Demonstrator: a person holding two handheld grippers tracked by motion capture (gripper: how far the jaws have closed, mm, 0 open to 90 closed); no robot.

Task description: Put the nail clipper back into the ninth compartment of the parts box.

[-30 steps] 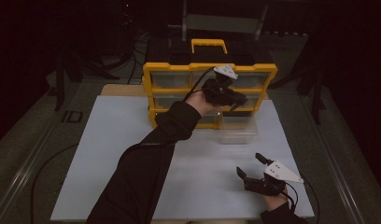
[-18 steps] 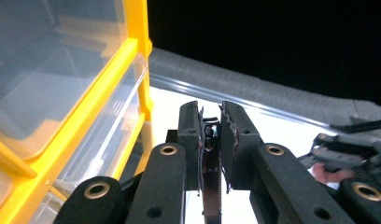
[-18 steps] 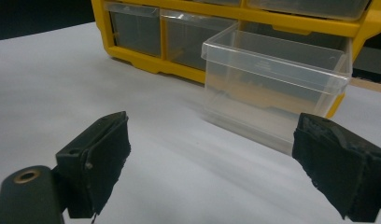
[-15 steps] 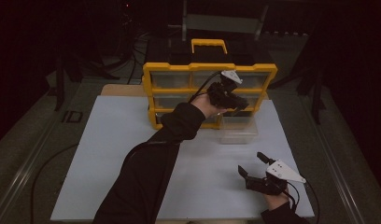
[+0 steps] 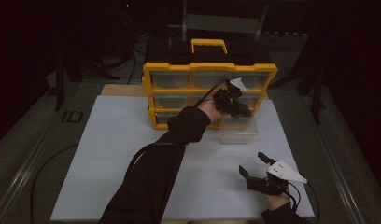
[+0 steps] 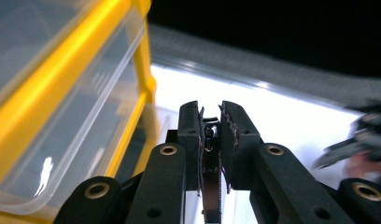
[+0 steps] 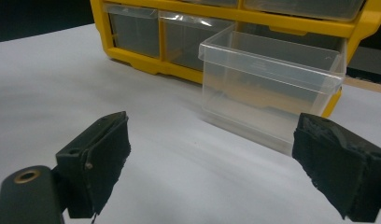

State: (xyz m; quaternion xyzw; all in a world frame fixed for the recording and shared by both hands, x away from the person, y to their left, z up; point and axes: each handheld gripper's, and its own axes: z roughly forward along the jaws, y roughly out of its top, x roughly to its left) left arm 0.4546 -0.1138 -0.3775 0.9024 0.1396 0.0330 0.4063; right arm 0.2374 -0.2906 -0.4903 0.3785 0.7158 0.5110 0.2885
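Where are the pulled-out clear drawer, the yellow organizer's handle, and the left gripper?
clear drawer (image 7: pixel 272 88), right gripper view, its front wall.
yellow organizer's handle (image 5: pixel 208 43), high view, its top bar.
left gripper (image 6: pixel 210 119), left gripper view, between its nearly closed jaw tips.

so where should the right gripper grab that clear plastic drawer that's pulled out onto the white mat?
Probably the clear plastic drawer by its near front wall, coming over the top: it is open-topped and upright on the white mat, so one jaw can go inside and one outside the thin rim. The right gripper already stands open, facing it.
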